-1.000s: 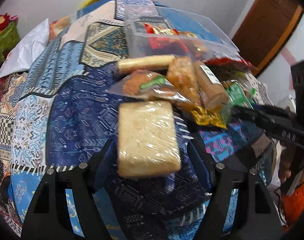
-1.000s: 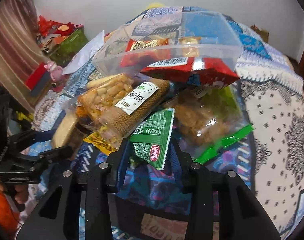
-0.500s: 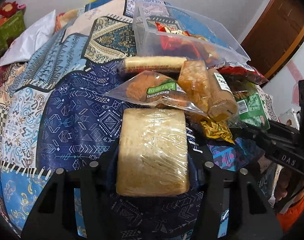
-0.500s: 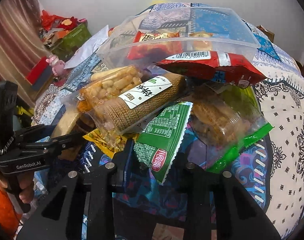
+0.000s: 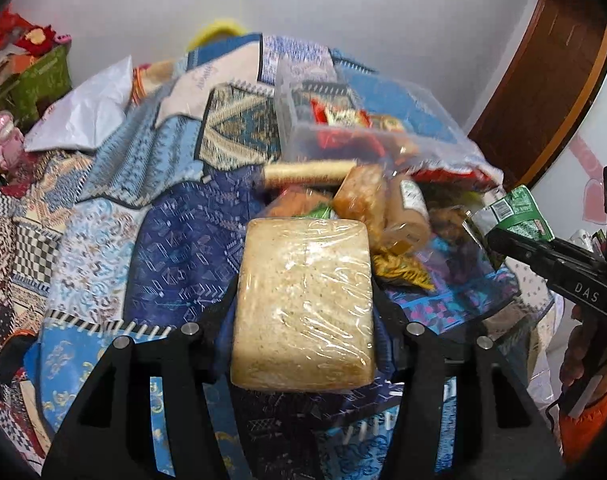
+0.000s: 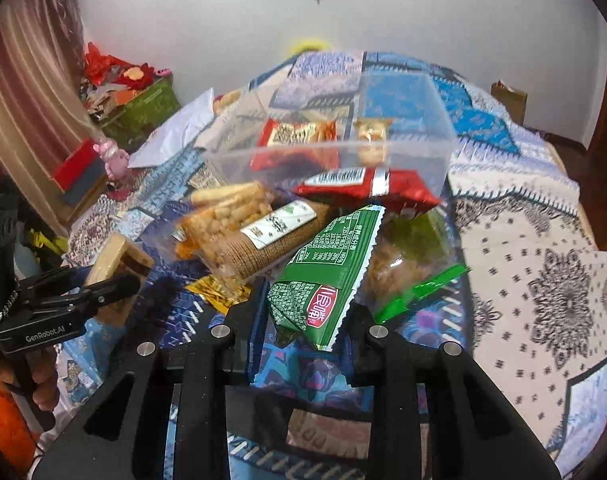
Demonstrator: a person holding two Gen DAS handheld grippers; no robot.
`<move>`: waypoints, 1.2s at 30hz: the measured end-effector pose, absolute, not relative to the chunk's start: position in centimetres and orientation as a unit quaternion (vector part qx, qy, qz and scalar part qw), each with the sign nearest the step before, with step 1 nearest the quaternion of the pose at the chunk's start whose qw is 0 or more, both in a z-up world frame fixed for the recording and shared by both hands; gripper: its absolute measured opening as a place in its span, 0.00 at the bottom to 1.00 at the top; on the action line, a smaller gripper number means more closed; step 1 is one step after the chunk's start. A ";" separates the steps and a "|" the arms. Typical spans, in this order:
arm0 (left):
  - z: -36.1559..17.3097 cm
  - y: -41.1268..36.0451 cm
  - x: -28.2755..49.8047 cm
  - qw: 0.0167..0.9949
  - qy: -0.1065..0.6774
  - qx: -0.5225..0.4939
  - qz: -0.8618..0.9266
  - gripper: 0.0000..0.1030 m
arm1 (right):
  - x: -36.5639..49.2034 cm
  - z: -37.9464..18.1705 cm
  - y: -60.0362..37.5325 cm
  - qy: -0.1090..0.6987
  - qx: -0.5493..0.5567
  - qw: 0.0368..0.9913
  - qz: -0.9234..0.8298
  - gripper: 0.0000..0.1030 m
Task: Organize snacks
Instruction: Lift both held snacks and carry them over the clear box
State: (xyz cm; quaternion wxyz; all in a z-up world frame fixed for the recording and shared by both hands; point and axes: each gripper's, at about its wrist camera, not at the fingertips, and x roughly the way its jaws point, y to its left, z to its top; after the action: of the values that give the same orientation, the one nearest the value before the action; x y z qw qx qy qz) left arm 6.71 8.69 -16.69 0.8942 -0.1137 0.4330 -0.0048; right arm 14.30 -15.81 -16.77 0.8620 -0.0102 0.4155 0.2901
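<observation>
My left gripper [image 5: 303,304] is shut on a beige plastic-wrapped cake block [image 5: 303,304], held above the patterned bedspread; the block also shows in the right wrist view [image 6: 111,260]. My right gripper [image 6: 303,312] is shut on a green snack packet [image 6: 323,272], lifted off the cloth; the packet also shows in the left wrist view [image 5: 515,212]. A clear plastic box [image 6: 327,148] beyond the pile holds a red packet and a small orange one. Loose snacks [image 6: 247,232] lie in front of the box.
A red packet [image 6: 367,188] leans at the box's front wall. A clear bag with green trim [image 6: 407,256] lies right of the pile. A white bag [image 5: 83,116] and a green crate [image 6: 143,108] sit at the far left. A wooden door [image 5: 543,92] stands at right.
Both grippers have risen and pulled back. The cake block and the green packet have lifted off the bedspread with them. The left jaws closed onto the block.
</observation>
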 end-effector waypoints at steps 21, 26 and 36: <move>-9.7 6.8 12.6 0.927 0.361 -0.102 -0.013 0.54 | 17.9 -11.6 -17.0 0.339 -0.014 0.899 0.277 0.27; -9.1 5.9 15.4 0.932 0.350 -0.093 -0.023 0.54 | 20.3 -11.4 -17.1 0.334 -0.016 0.903 0.268 0.27; -10.5 4.8 21.9 0.928 0.359 -0.089 -0.034 0.54 | 25.3 -12.5 -16.5 0.342 -0.026 0.902 0.264 0.27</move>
State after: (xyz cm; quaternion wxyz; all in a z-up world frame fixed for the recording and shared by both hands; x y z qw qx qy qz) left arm 21.87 4.76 -10.45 0.9283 -0.0893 0.3593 -0.0342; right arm 25.31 -16.52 -12.47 0.9017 -0.0258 0.3416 0.2638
